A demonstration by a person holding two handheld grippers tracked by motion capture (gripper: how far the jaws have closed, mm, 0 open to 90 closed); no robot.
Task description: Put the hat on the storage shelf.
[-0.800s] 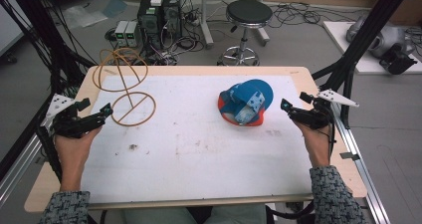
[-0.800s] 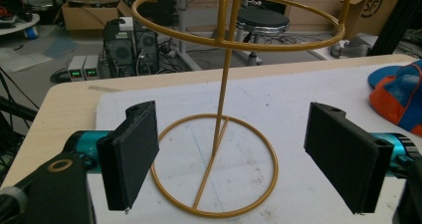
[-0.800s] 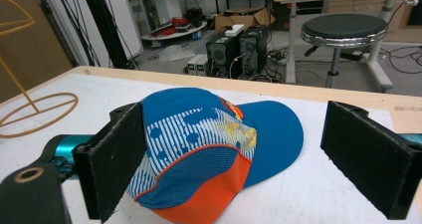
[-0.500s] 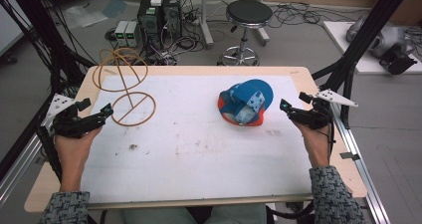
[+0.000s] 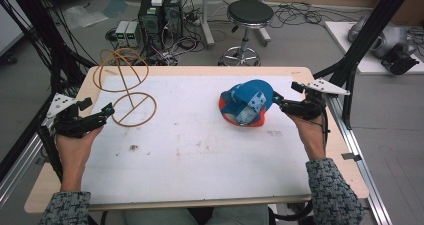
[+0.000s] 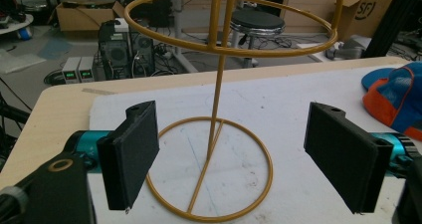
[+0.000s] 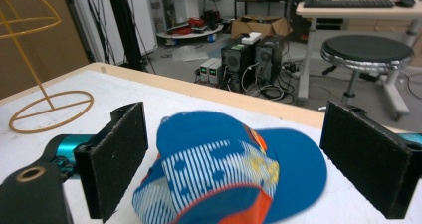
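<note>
Blue cap [image 5: 246,102] (orange-trimmed) lies just before the wide-jawed right gripper [image 5: 278,101].

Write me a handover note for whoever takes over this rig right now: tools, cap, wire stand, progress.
Left tool: open, level with the gold wire hat stand at the table's far left, apart from it.
Right tool: open, beside the blue-and-orange cap, not gripping.
Done: nothing; the cap lies on the white mat.
Left: probably grasp the cap and set it on the stand.

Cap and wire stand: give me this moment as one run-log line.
left gripper: open, facing wire stand | right gripper: open, facing cap | cap: on table, unheld | stand: upright
</note>
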